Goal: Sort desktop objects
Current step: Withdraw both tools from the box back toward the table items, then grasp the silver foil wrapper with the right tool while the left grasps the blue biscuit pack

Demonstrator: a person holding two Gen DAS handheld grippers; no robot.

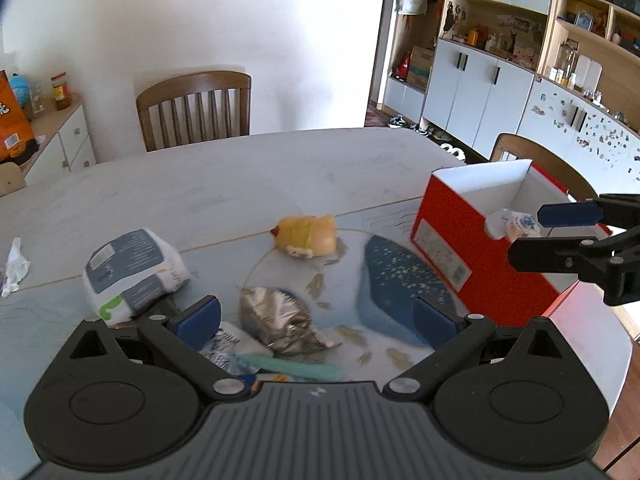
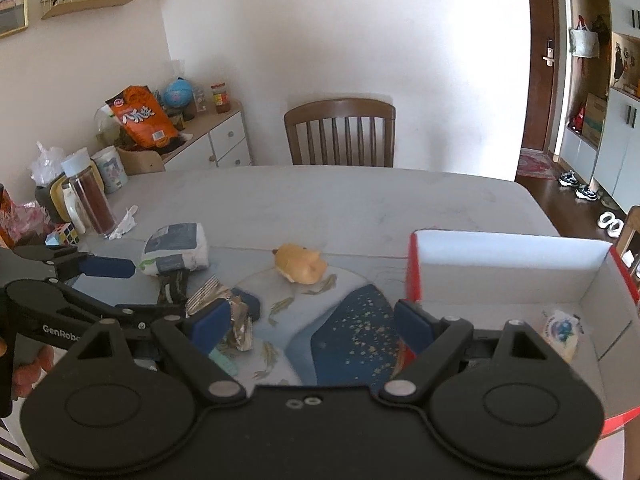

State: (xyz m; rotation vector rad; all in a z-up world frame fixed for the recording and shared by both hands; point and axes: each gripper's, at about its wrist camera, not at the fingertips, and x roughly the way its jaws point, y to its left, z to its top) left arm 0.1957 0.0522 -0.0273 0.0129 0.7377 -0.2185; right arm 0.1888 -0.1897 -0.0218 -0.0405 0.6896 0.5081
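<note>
My left gripper [image 1: 316, 318] is open and empty, low over a crumpled silver foil wrapper [image 1: 280, 322] that lies between its fingers. Close under it lie a teal stick [image 1: 288, 364] and a printed wrapper [image 1: 224, 346]. A white and grey tissue pack [image 1: 134, 272] lies to the left. A yellow plush toy [image 1: 306, 236] lies further out. My right gripper [image 2: 312, 320] is open and empty beside the red box [image 1: 460, 248], which holds a small white and blue packet [image 2: 562, 332]. In the right wrist view the toy [image 2: 300, 266], the pack [image 2: 176, 250] and the foil [image 2: 224, 304] show too.
A blue patterned mat [image 1: 384, 300] covers the near part of the white table [image 1: 240, 184]. A crumpled tissue [image 1: 14, 268], a bottle [image 2: 90, 196], cups and a puzzle cube [image 2: 66, 234] stand at the table's left end. Wooden chairs [image 1: 196, 108] stand behind and to the right.
</note>
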